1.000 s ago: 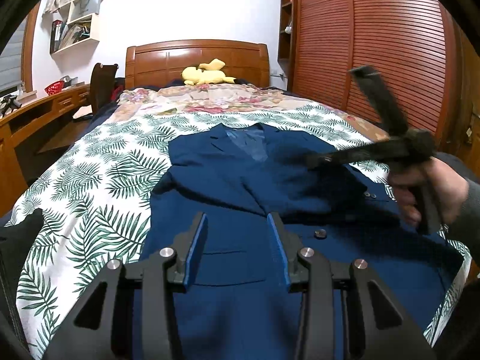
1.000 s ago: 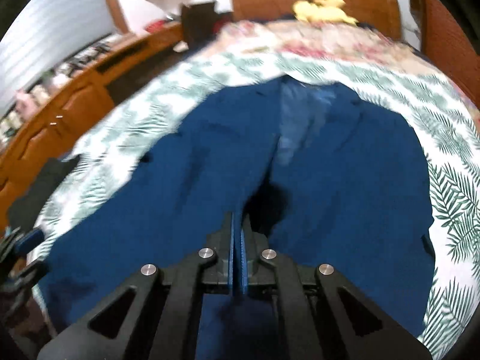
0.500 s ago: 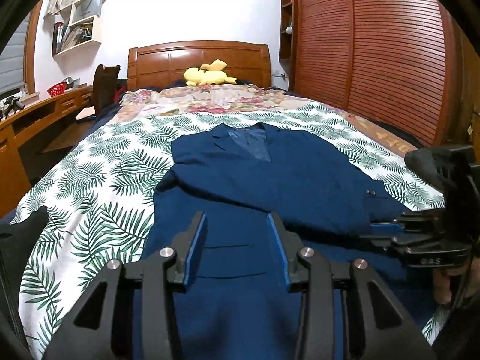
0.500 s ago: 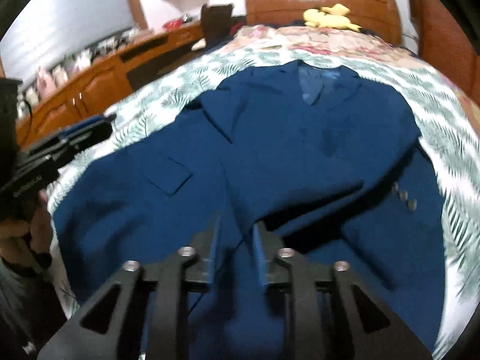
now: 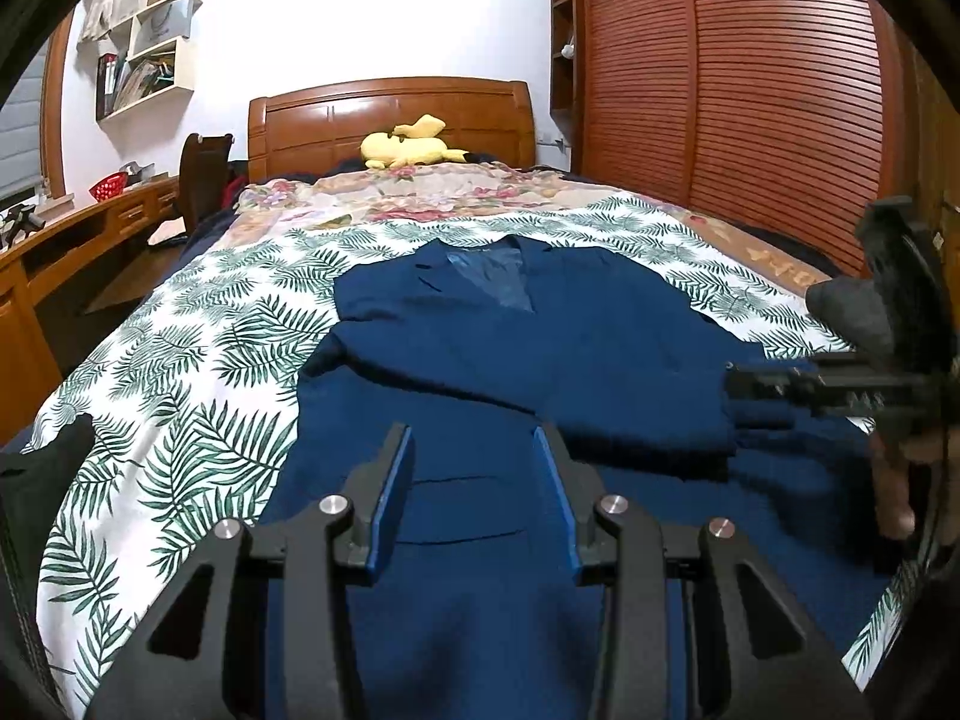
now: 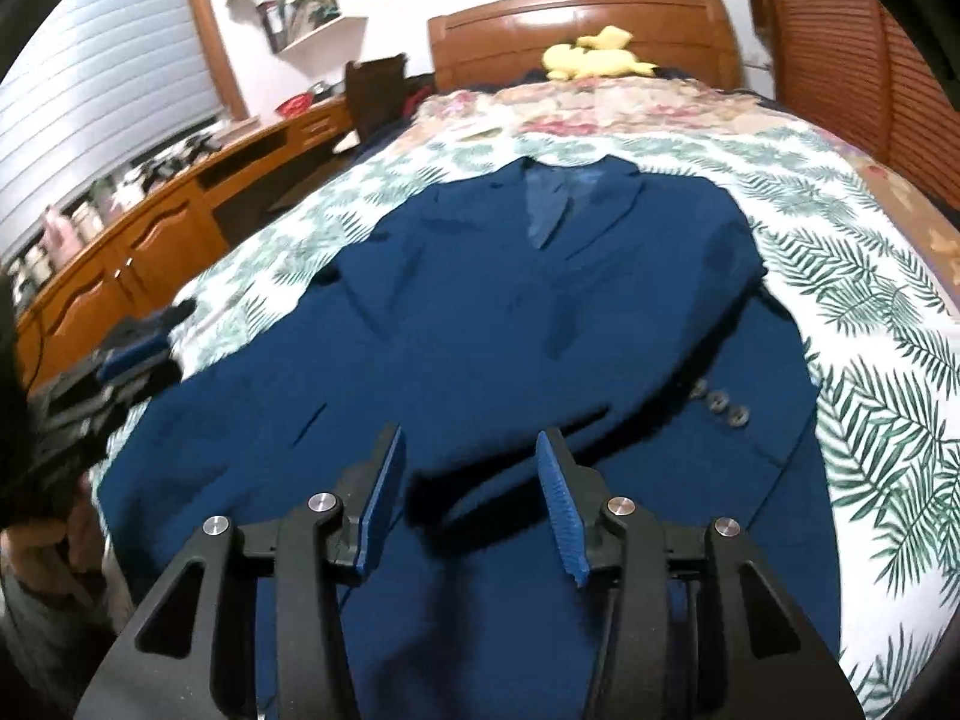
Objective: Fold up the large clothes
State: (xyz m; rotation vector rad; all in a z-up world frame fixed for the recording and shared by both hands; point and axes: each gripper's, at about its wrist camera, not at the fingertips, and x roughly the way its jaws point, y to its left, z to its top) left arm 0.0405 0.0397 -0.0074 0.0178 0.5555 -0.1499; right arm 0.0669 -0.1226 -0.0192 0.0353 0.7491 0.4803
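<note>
A dark blue suit jacket [image 5: 540, 360] lies face up on the fern-print bed sheet [image 5: 198, 360], collar toward the headboard. One sleeve is folded across its front, with the cuff buttons [image 6: 717, 402] showing. My left gripper [image 5: 471, 432] hovers open over the jacket's lower front, nothing between its blue pads. My right gripper [image 6: 469, 432] is over the hem near the folded sleeve; its jaws are opening and grip nothing. In the left wrist view, the right gripper [image 5: 780, 390] sits at the jacket's right edge. The right wrist view shows the left gripper [image 6: 132, 348] at the left edge.
A yellow plush toy [image 5: 414, 147] rests by the wooden headboard [image 5: 390, 114]. A wooden desk [image 6: 150, 240] and a chair [image 5: 201, 180] run along the bed's left side. A slatted wardrobe [image 5: 750, 90] stands on the right. A black item [image 5: 36, 480] lies at the sheet's left edge.
The right gripper, shut a second ago over the jacket's middle, has opened and pulled back toward the jacket's right edge. The sleeve now lies across the front. The left gripper has stayed put.
</note>
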